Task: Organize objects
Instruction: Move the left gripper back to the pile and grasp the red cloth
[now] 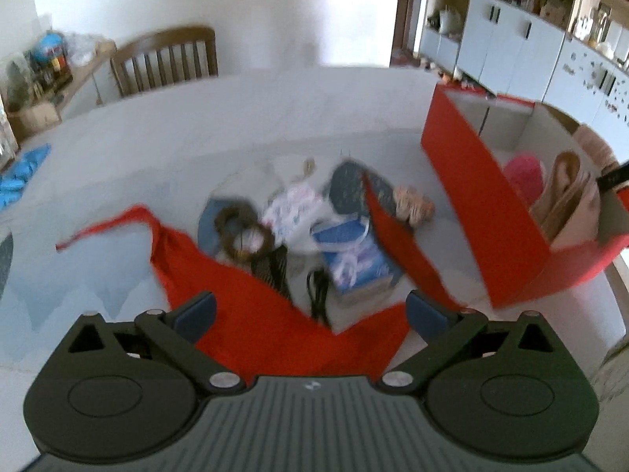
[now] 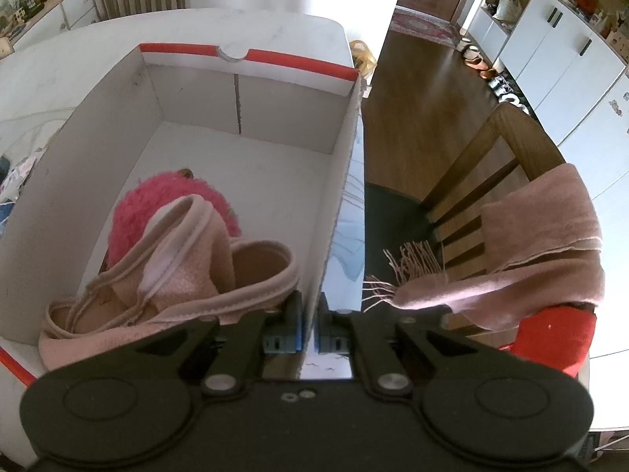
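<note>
left tool (image 1: 310, 310): spread wide over red cloth (image 1: 251, 314) | right tool (image 2: 310, 328): clamped on box (image 2: 338, 181) wall

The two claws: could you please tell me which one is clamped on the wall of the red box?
The right claw: it pinches the red box wall between its pads, while the left claw gapes wide above the red cloth.
</note>
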